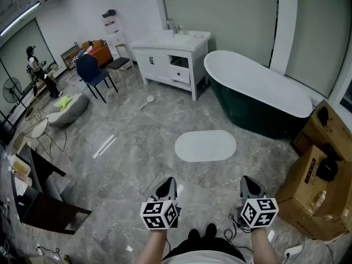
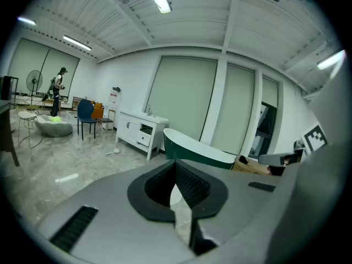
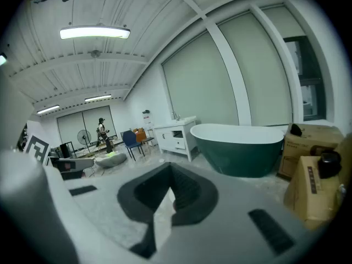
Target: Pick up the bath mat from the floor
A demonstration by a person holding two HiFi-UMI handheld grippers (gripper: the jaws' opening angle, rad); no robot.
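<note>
Both grippers shut and empty, bath mat on the floor ahead.

The white oval bath mat (image 1: pixel 205 146) lies flat on the grey marbled floor (image 1: pixel 126 147), towards its bathtub-side edge and near the dark green bathtub (image 1: pixel 258 95), not touching it. The left gripper (image 1: pixel 167 185) and right gripper (image 1: pixel 248 183) hang side by side, pointing slightly down, well short of the mat. Each has its jaws pressed together with nothing between. A white vanity (image 1: pixel 170 56) stands at the far wall; cardboard boxes (image 1: pixel 313 194) sit at the right edge.
</note>
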